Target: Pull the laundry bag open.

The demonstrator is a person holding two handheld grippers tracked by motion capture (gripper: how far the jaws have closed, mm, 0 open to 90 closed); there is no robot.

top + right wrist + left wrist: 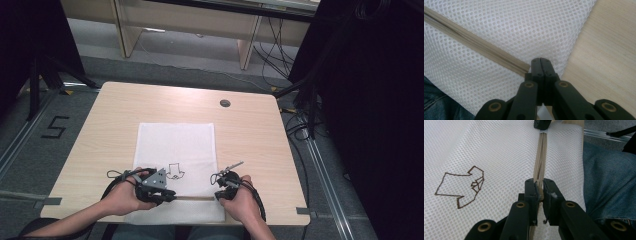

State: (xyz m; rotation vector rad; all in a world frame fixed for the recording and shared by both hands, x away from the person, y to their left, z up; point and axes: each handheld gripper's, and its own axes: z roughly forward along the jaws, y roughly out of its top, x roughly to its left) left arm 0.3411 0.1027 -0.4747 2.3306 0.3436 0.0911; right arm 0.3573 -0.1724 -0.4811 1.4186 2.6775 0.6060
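Observation:
A white mesh bag (pixel 175 145) lies flat on the wooden table (pixel 250 135), its near end hanging over the front edge. A brown outline of a shirt (pixel 175 171) is printed on it. A tan zipper (pixel 192 198) runs across the bag near the table's front. My left gripper (pixel 167 196) is shut on the zipper's left part; in the left gripper view the tan zipper (pixel 540 157) sits pinched between the jaws of that gripper (pixel 539 185). My right gripper (pixel 218 196) is shut at the zipper's right end (pixel 525 68), and its jaws (pixel 540 60) meet on the mesh there.
A round cable hole (pixel 225 103) sits in the table's far half. The person's jeans (pixel 609 182) are just below the front edge. Black stands (pixel 45 70) and cables (pixel 300 125) flank the table, and desk legs (pixel 247 47) stand beyond it.

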